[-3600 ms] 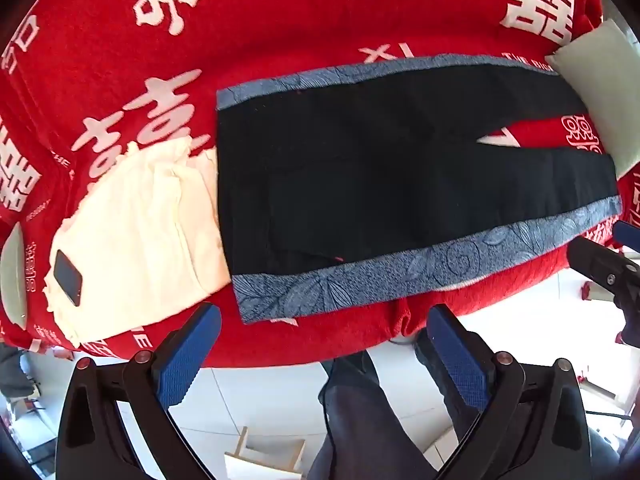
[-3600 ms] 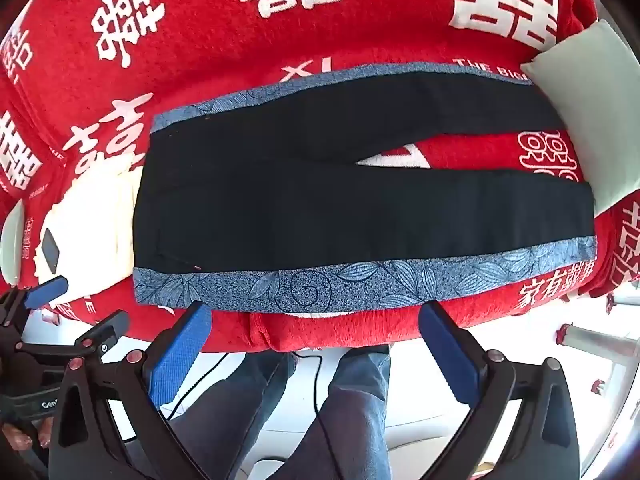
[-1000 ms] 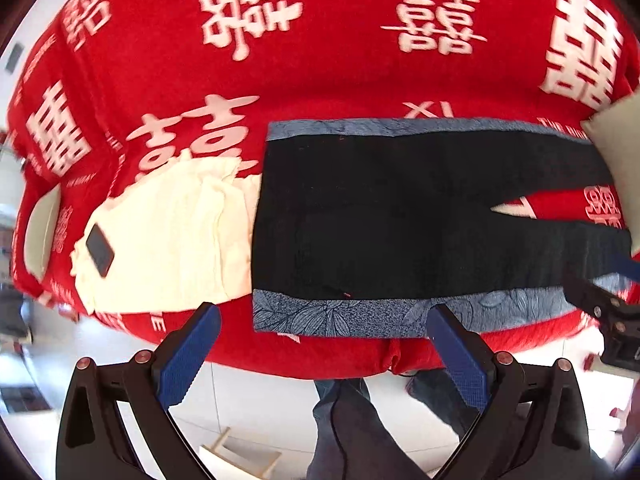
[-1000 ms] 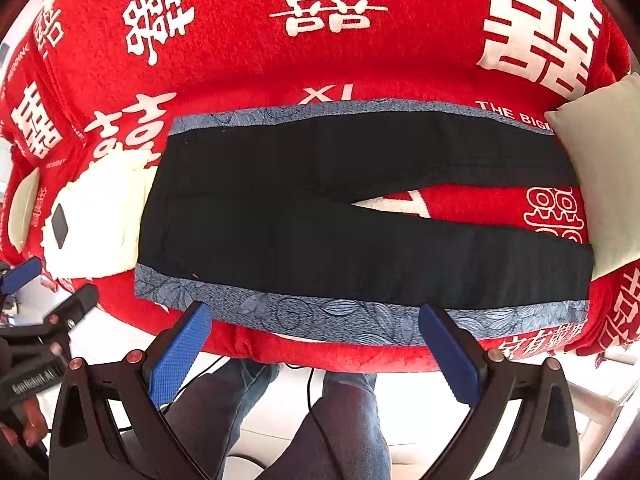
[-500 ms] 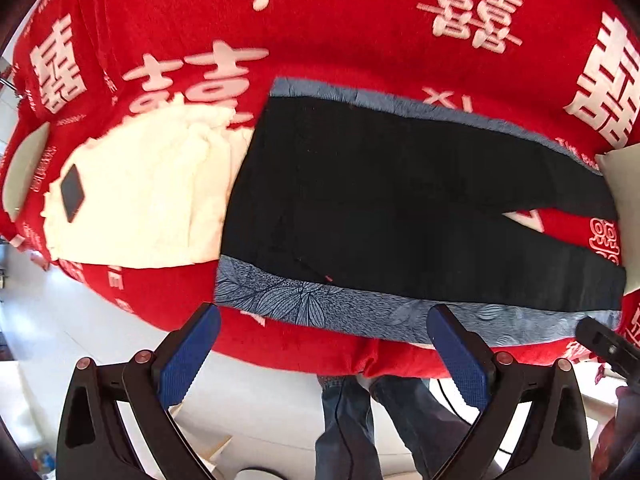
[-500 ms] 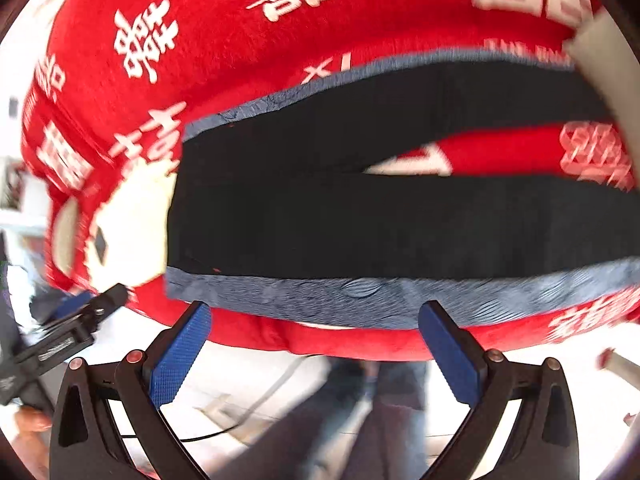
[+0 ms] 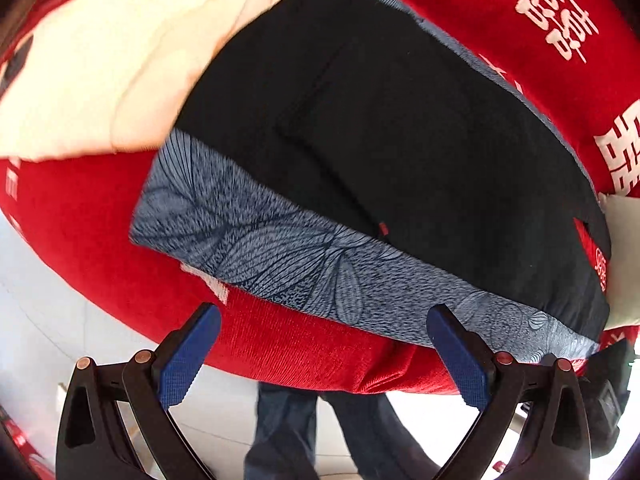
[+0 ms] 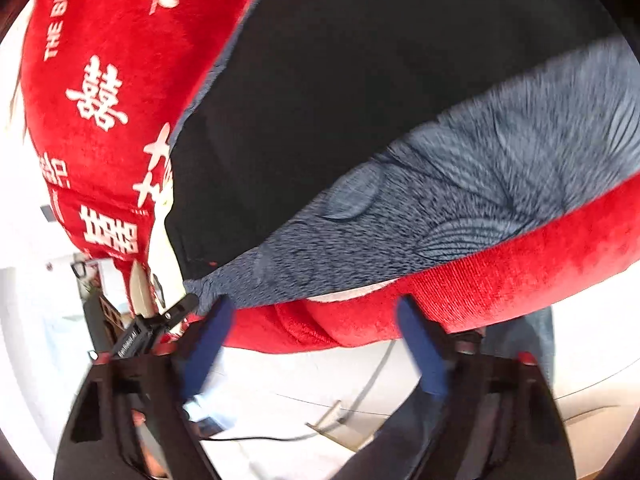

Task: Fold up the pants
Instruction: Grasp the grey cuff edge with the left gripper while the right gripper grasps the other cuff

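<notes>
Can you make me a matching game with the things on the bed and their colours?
Things:
1. wide middle cloth of the pants
2. leaf-patterned side stripe of the pants
3. plush blanket with white characters
4. folded soft garment beside the waistband

Colours:
A. cream
B. red
C. black
D. blue-grey

Pairs: 1-C, 2-D, 3-B, 4-A

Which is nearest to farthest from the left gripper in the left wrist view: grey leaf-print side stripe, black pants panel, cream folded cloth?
1. Grey leaf-print side stripe, just ahead of the left gripper.
2. Black pants panel, beyond it.
3. Cream folded cloth, far upper left.
</notes>
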`<move>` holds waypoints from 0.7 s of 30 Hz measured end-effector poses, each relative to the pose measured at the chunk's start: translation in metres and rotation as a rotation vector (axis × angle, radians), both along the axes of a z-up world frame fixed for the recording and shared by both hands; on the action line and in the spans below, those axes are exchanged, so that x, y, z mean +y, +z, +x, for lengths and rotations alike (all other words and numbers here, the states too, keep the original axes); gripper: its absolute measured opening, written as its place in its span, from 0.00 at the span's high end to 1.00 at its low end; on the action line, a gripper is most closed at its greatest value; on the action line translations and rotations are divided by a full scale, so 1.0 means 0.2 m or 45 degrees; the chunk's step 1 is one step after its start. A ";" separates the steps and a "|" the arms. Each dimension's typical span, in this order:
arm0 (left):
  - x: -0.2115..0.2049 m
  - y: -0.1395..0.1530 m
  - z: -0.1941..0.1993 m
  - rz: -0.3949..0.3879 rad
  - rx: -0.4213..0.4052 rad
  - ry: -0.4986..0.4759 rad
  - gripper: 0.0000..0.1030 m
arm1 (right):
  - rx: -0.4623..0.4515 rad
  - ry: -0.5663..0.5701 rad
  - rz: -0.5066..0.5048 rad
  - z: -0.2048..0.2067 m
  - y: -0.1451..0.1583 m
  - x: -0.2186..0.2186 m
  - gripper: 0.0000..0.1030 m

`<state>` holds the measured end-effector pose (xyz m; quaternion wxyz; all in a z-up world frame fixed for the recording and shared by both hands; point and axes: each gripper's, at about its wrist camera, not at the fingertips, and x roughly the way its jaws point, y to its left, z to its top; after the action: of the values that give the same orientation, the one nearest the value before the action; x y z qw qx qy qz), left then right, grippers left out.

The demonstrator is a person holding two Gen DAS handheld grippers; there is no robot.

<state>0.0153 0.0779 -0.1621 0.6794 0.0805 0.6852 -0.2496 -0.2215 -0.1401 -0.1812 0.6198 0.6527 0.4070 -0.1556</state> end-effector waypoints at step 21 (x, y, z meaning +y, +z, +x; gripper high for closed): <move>0.00 -0.13 0.03 -0.233 0.215 0.204 0.00 | -0.338 -0.162 0.161 0.12 -0.02 -0.09 0.92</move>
<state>0.0222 0.0779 -0.1887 0.6417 -0.0579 0.7185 -0.2619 -0.1966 -0.1589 -0.1851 0.6147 0.7298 0.2882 -0.0808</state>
